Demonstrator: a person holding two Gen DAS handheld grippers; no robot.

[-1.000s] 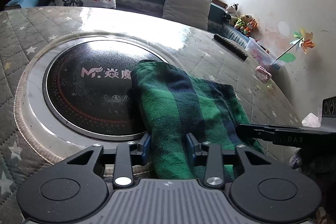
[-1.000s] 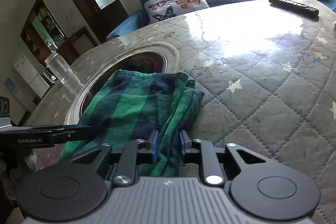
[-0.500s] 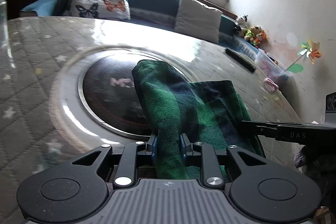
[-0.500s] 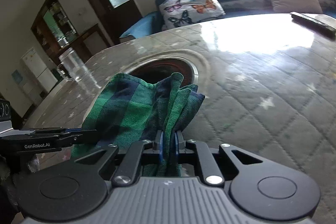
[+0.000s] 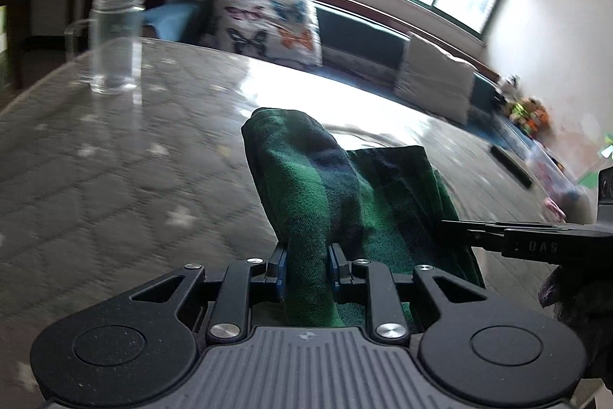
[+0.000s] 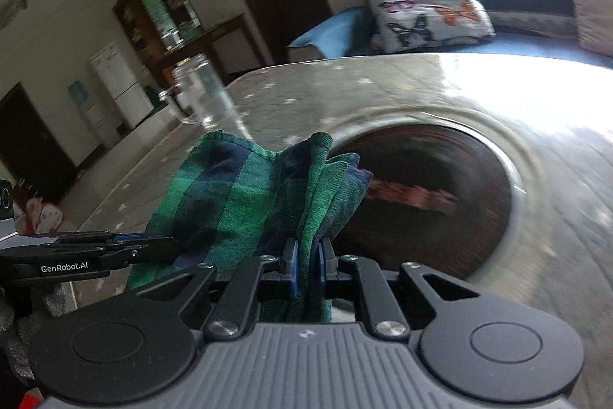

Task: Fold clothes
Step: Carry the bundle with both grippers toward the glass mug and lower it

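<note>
A green and navy plaid cloth (image 5: 337, 194), folded into a thick bundle, hangs between both grippers above the table. My left gripper (image 5: 306, 265) is shut on its near left corner. My right gripper (image 6: 307, 265) is shut on the bunched right edge of the cloth (image 6: 245, 202). The right gripper also shows side-on at the right of the left wrist view (image 5: 444, 234), and the left gripper side-on at the left of the right wrist view (image 6: 168, 250).
A round table with a quilted star-pattern cover (image 5: 115, 171) holds a dark inset hotplate (image 6: 429, 202), a clear glass mug (image 5: 115, 45) at the far left and a black remote (image 5: 511, 165) at the far right. A sofa with cushions (image 5: 268, 25) stands behind.
The left gripper closed on the cloth. Both grippers lifted it off the table and swung left, so the hotplate slid right in view and the glass mug came in.
</note>
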